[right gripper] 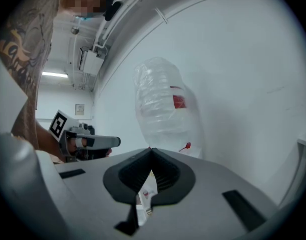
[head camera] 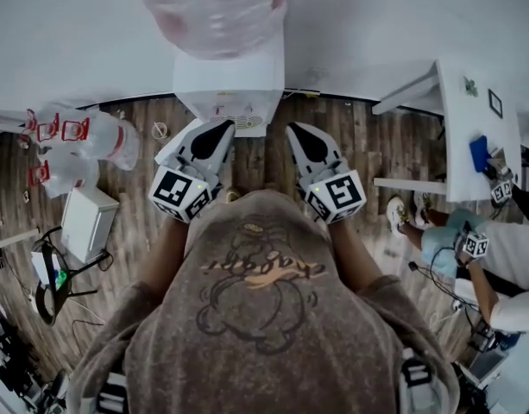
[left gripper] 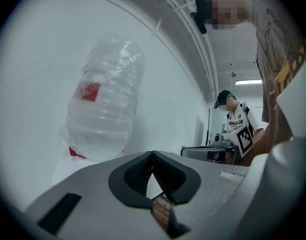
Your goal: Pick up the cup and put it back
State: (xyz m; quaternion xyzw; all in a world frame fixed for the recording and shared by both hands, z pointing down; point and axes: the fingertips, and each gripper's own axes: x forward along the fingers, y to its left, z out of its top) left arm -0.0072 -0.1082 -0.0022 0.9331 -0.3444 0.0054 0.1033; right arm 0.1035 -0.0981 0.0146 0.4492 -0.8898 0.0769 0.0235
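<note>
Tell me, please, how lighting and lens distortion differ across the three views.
Head view: dim, dark at the corners, with the water bottle washed pale against the white wall. Left gripper view: strong fisheye in a black ring, a ceiling lamp glaring. Right gripper view: the same fisheye bending the wall's edge, evenly lit.

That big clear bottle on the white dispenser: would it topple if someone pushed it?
The bottle stands tall on the white dispenser, so a push high up might rock it. Its crinkled plastic wrap would probably feel slippery. Whether it holds water, and so its weight, I cannot tell.
</note>
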